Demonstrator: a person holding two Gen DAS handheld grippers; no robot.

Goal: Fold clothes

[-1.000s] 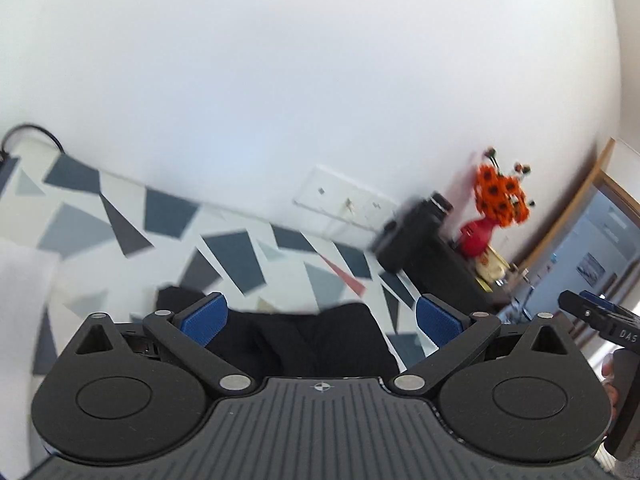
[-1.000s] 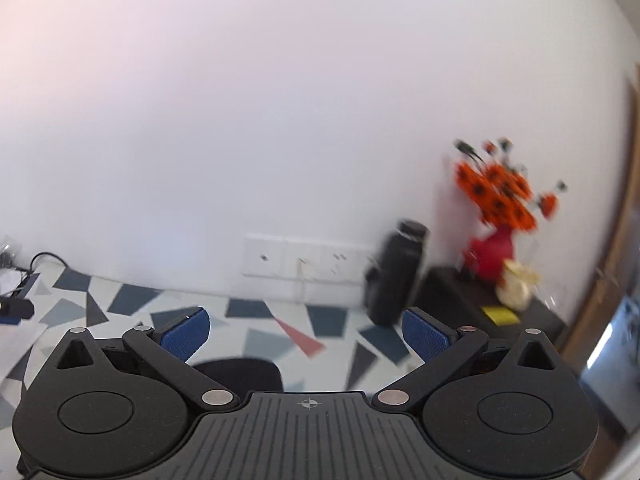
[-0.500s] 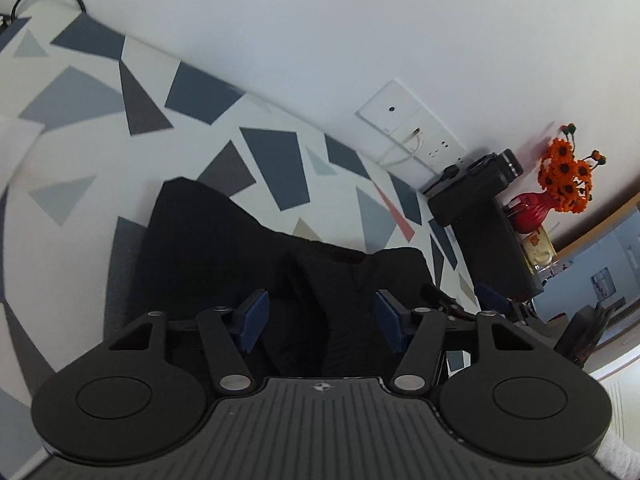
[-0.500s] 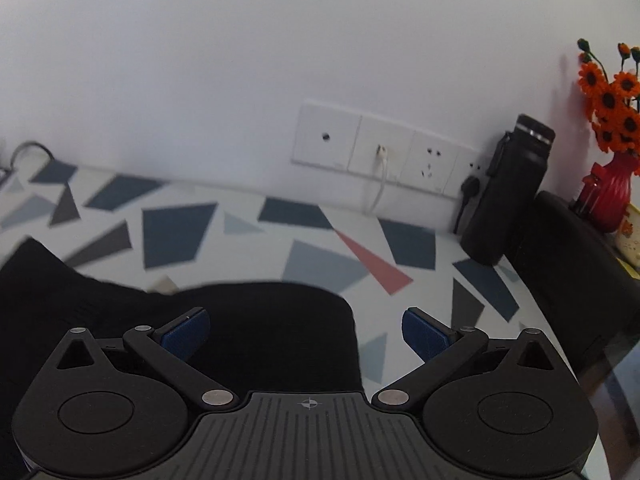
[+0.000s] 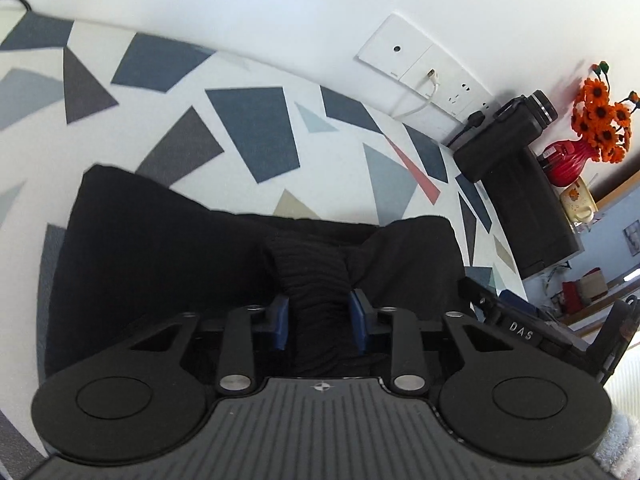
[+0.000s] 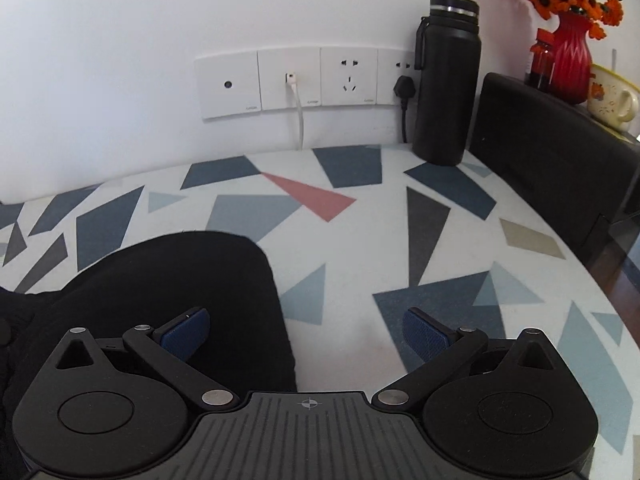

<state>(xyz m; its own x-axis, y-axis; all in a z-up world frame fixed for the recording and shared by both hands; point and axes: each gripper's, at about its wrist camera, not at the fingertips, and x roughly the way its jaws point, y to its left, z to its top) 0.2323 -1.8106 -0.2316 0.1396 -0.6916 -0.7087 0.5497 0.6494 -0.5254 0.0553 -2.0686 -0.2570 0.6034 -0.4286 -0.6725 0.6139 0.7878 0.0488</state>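
Observation:
A black garment (image 5: pixel 160 248) lies spread on the table with the triangle-patterned cloth (image 5: pixel 248 128). My left gripper (image 5: pixel 319 322) is shut on a bunched ribbed fold of the black garment, which rises between its blue pads. In the right wrist view the black garment (image 6: pixel 172 280) fills the lower left. My right gripper (image 6: pixel 306 330) is open, low over the garment's right edge, its left pad (image 6: pixel 188 330) above the fabric and its right pad (image 6: pixel 426 330) above the bare table (image 6: pixel 400 240). The right gripper (image 5: pixel 516 324) shows partly at the lower right of the left wrist view.
Against the wall stand a black bottle (image 6: pixel 446 80), a black box (image 6: pixel 548 160), a red vase with orange flowers (image 6: pixel 568 56) and a cream mug (image 6: pixel 612 98). A white socket panel (image 6: pixel 304 80) holds a white cable and a black plug.
Both grippers have tipped down from the wall toward the table. My left gripper has closed from wide open onto a fold of the black garment. The right gripper stays open, now lower.

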